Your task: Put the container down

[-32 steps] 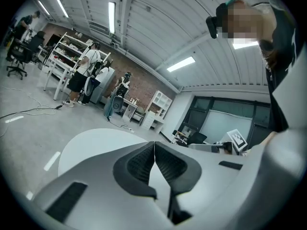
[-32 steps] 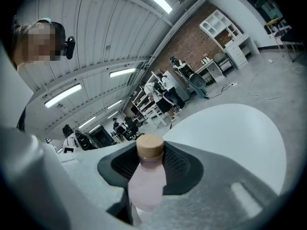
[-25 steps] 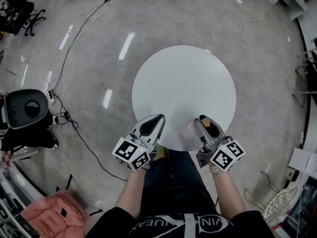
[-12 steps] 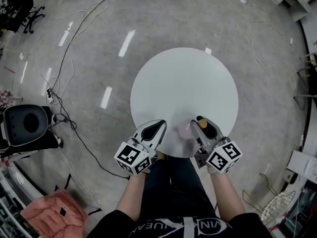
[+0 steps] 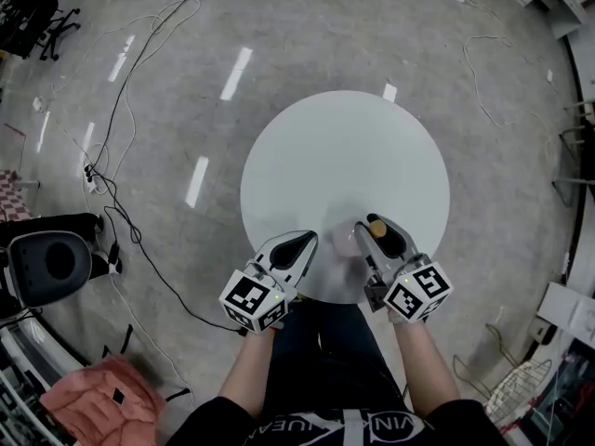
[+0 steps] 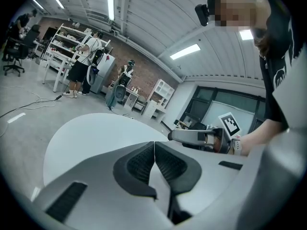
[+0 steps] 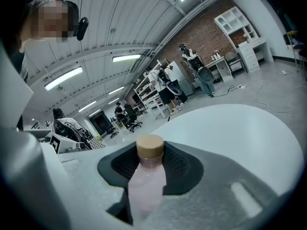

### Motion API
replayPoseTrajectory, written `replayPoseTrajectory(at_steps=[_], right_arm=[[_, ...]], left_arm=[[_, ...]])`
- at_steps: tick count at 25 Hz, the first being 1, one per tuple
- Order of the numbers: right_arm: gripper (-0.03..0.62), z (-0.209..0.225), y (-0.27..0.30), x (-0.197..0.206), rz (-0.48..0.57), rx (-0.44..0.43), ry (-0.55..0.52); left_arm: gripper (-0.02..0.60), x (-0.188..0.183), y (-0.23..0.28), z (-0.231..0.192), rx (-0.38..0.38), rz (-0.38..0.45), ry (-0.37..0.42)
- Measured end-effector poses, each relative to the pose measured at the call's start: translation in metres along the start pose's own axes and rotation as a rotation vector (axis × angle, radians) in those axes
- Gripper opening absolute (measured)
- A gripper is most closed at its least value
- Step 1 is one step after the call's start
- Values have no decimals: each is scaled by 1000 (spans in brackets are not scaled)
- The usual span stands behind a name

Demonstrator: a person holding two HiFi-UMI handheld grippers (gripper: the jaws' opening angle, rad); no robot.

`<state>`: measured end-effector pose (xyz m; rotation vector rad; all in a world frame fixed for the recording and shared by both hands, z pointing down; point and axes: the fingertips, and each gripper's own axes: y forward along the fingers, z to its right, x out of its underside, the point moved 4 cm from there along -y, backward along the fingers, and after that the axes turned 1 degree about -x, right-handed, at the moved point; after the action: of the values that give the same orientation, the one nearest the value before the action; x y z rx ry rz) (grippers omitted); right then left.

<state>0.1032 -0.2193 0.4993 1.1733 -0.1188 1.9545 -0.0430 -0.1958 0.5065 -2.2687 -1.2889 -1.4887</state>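
Low in the head view, the right gripper (image 5: 376,238) was clamped on a pale pink bottle-shaped container with a tan cap (image 7: 145,178), long axis along the jaws, cap forward over the round white table (image 5: 344,147)'s near edge; the left gripper (image 5: 302,243) beside it had jaws together, empty

The container (image 7: 145,183) is a pale pink bottle, tan-capped. My right gripper's (image 7: 150,163) jaws hold it, cap toward their tips.

We see round white table (image 5: 344,147) on grey polished floor (image 5: 307,26). Black cables (image 5: 97,179) trail left of table. We note black office chair (image 5: 48,266), pink fabric bundle (image 5: 98,393) farther left.
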Motion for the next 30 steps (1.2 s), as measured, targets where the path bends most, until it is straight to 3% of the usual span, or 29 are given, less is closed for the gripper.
replayPoseTrajectory(at_steps=[10,23,30], right_arm=[[133,11,25,-4,-54,4,-83],[133,17,47,-9,-86,4,-203],[133,12,56,-9,-99,-5,-336]], left_arm=[[14,3,14,-8,-13,-60,47],[14,10,20,-17,-29,-67,12],[14,13,21,-18,-29,-65,1]])
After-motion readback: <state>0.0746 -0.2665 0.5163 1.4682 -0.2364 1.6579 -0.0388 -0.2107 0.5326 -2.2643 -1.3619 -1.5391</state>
